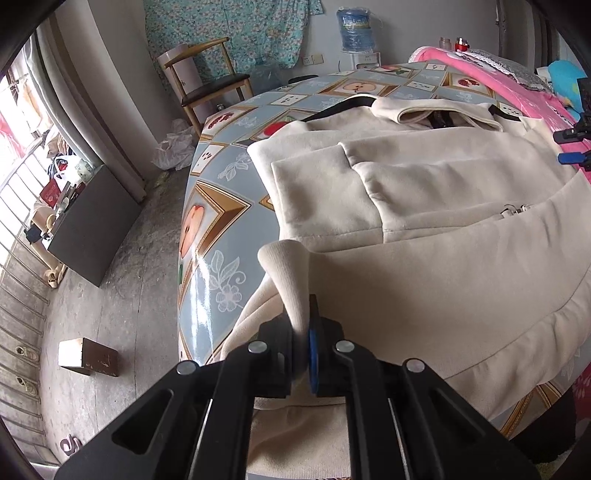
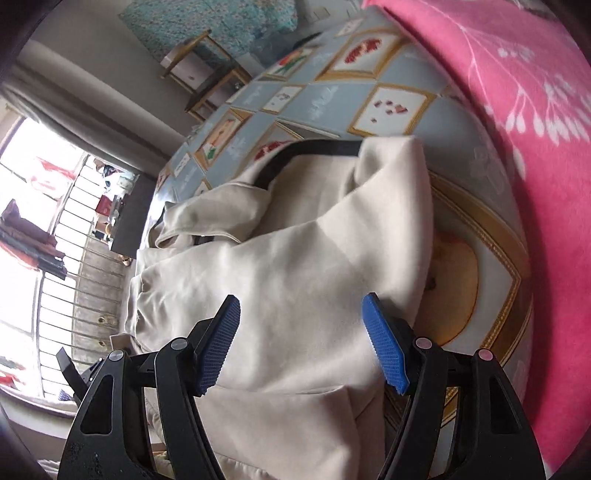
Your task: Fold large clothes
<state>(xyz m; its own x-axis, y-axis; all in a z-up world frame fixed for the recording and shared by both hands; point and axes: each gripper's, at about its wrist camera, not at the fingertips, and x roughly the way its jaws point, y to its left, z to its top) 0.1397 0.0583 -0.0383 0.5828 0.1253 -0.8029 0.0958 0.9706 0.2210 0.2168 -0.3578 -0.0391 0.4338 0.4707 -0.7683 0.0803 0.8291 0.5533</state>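
A large cream jacket [image 1: 424, 236] with a black inner lining lies spread over a table with a fruit-patterned cloth [image 1: 221, 206]. My left gripper [image 1: 301, 332] is shut on a bunched fold of the jacket's hem at the near edge, and the fabric sticks up between its pads. In the right wrist view the same cream jacket [image 2: 295, 266] lies below my right gripper [image 2: 301, 325], whose blue pads [image 2: 384, 343] stand wide apart above the cloth with nothing pinched between them. The right gripper's blue tips [image 1: 570, 146] show at the far right of the left wrist view.
A pink flowered blanket [image 2: 517, 110] borders the table's far side. A wooden chair [image 1: 207, 77] stands beyond the table, with a water jug [image 1: 354, 29] behind. On the floor to the left lie a small box [image 1: 88, 356], a dark cabinet [image 1: 92, 225] and a railed window.
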